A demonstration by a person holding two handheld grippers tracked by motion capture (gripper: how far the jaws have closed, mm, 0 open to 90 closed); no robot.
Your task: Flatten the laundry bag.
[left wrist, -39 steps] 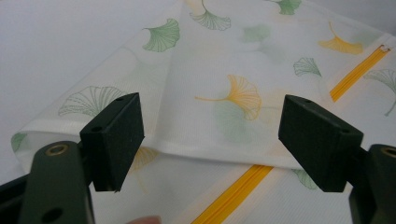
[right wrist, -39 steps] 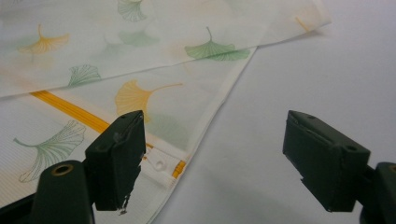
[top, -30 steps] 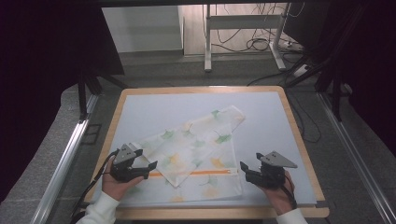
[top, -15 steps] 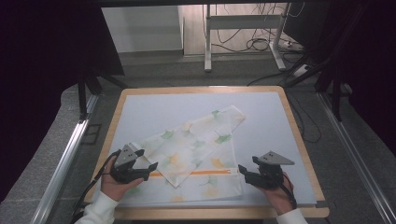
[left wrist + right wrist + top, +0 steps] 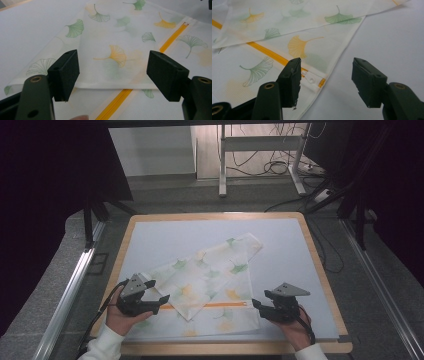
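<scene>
The bag (image 5: 210, 287), a white mesh pouch printed with ginkgo leaves, lies on the surface (image 5: 150, 240) toward its near edge, with one corner folded over so the flap crosses the orange zipper (image 5: 222, 305).

The left claw (image 5: 112, 72) stands wide, level with the flap's folded edge, its jaws on either side of that edge and not pressing it. The right claw (image 5: 325, 80) is also open and has just been closing a little. The zipper's end tab (image 5: 312, 80) sits just inside its left jaw, and bare surface lies under the rest of the gap, so nothing is gripped yet.

The step looks like taking hold of the bag at both ends to unfold or straighten it. To do it well, the right claw should shift toward the zipper so the bag's edge sits squarely between the pads before closing. The left should take only the upper layer of the flap, low and close to the fold. Then lift both together, keeping the fabric taut so the flap does not drag the layer beneath.
</scene>
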